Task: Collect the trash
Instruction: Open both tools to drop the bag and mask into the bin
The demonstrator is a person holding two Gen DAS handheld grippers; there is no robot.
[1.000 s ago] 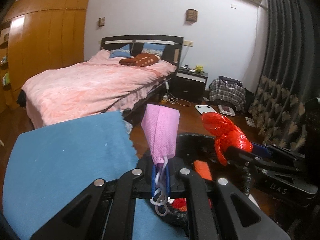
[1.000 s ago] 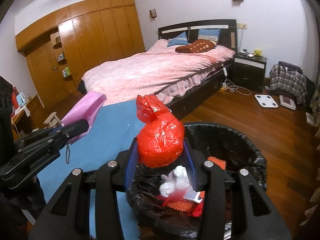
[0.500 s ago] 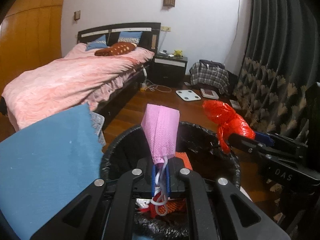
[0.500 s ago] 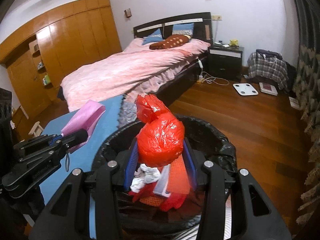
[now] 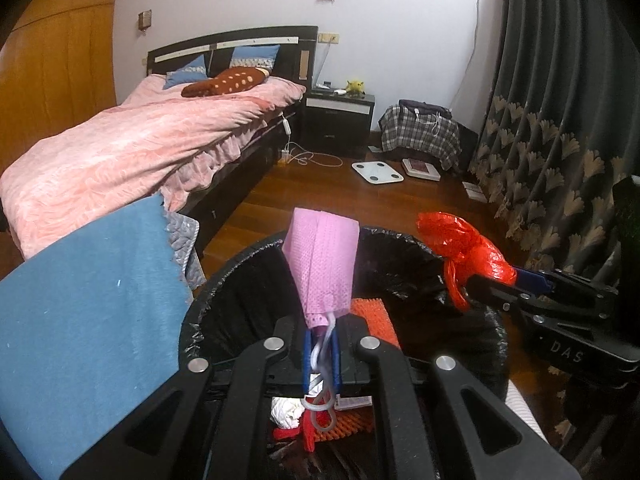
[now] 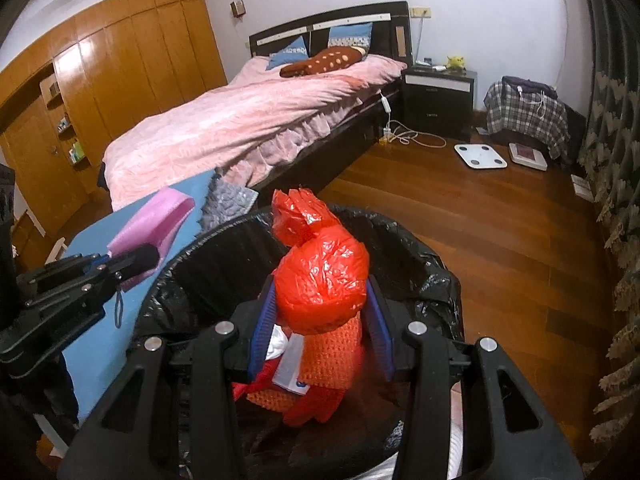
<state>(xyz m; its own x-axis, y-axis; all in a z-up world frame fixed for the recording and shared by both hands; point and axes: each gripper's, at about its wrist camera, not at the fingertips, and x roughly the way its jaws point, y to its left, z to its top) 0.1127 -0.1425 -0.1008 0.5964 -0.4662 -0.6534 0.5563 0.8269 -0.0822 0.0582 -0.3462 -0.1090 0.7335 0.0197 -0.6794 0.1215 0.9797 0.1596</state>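
Note:
My left gripper [image 5: 322, 354] is shut on a pink face mask [image 5: 322, 262] and holds it upright over a bin lined with a black bag [image 5: 240, 280]. My right gripper [image 6: 320, 330] is shut on a knotted red plastic bag [image 6: 324, 284] and holds it over the same bin [image 6: 420, 248]. Inside the bin lie orange netting [image 6: 332, 350], white tissue [image 5: 286, 414] and red scraps. Each gripper shows in the other's view: the right one [image 5: 480, 280] at the bin's right, the left one [image 6: 138, 258] at its left.
A blue cloth [image 5: 92, 320] covers a surface left of the bin. A bed with a pink cover [image 5: 140, 148] stands beyond it. A nightstand [image 5: 340, 118], a white scale [image 5: 378, 173], a plaid bag [image 5: 420, 134] and dark curtains [image 5: 560, 120] line the far wall and right side.
Both grippers have moved from over the blue cloth to above the bin's opening, each holding its item. The bin now lies directly under both.

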